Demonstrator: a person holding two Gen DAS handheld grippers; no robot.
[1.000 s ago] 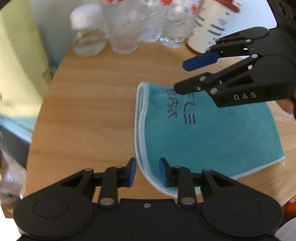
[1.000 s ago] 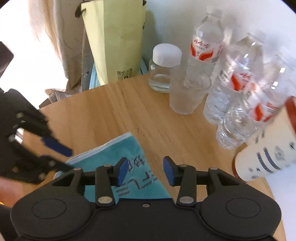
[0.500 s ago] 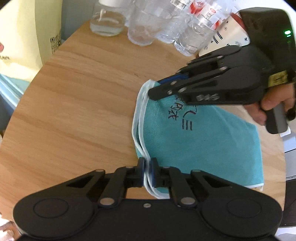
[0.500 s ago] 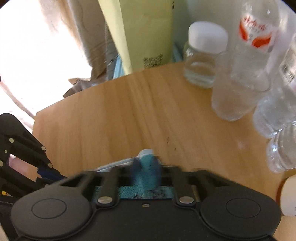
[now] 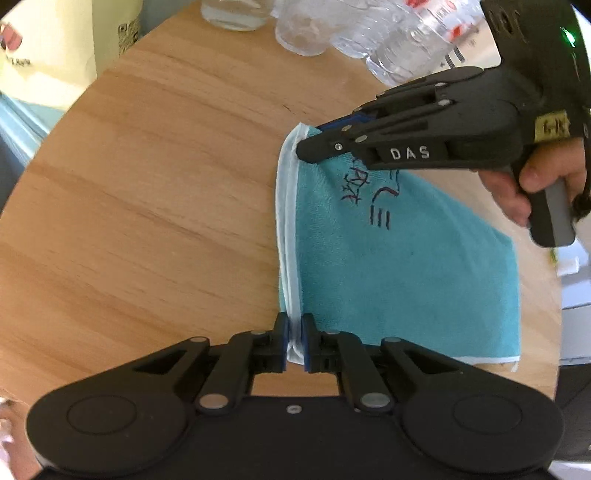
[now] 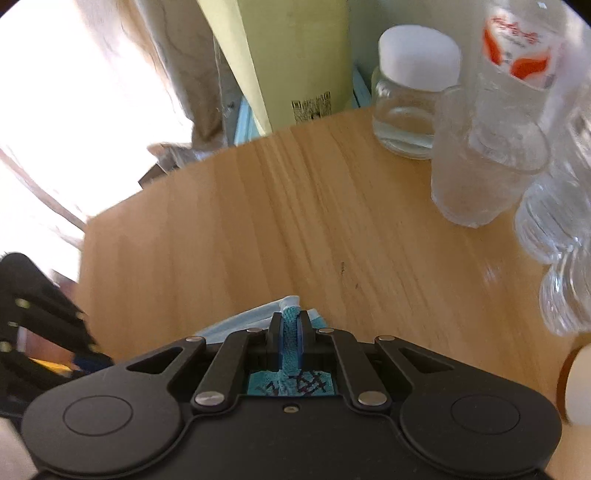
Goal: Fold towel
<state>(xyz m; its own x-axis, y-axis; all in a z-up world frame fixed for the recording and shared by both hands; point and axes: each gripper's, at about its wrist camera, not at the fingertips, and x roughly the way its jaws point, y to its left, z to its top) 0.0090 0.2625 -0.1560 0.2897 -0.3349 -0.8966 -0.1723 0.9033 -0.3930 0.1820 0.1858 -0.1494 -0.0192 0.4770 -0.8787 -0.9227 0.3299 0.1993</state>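
Left wrist view. The left gripper (image 5: 294, 345) sits at the bottom centre of the frame, its blue-padded fingers closed tight on the near corner of a teal towel (image 5: 399, 273). The towel lies on a round wooden table (image 5: 147, 206), right of centre, folded over on itself so that its white-trimmed edges are stacked along the left side. Dark embroidered characters show on its upper part. The right gripper (image 5: 308, 146) enters from the upper right, marked "DAS" on its side, and is clamped on the far corner of the same stacked edge. A hand (image 5: 532, 181) grips its handle at the right edge of the frame. Between the two grippers the trimmed edge runs in a nearly straight line, raised slightly off the table surface. A glass jar (image 5: 231, 13), a plastic cup (image 5: 303, 33) and water bottles (image 5: 391, 40) stand along the top of the frame. A pale yellow bag (image 5: 55, 44) occupies the upper left.

Right wrist view. The right gripper (image 6: 289, 341) at bottom centre pinches a bunched fold of the towel (image 6: 290, 336), with white trim protruding just beyond the fingertips. The embroidered lettering is visible below, through the gap in the gripper body. The left gripper (image 6: 48, 321) appears blurred at the lower left edge. The jar (image 6: 410, 96), with a white lid, stands in the upper right, the cup (image 6: 476, 177) just beside it, and the bottles (image 6: 532, 81) behind and to the right. The yellow bag (image 6: 295, 55) stands beyond the table (image 6: 277, 221) edge at top centre.
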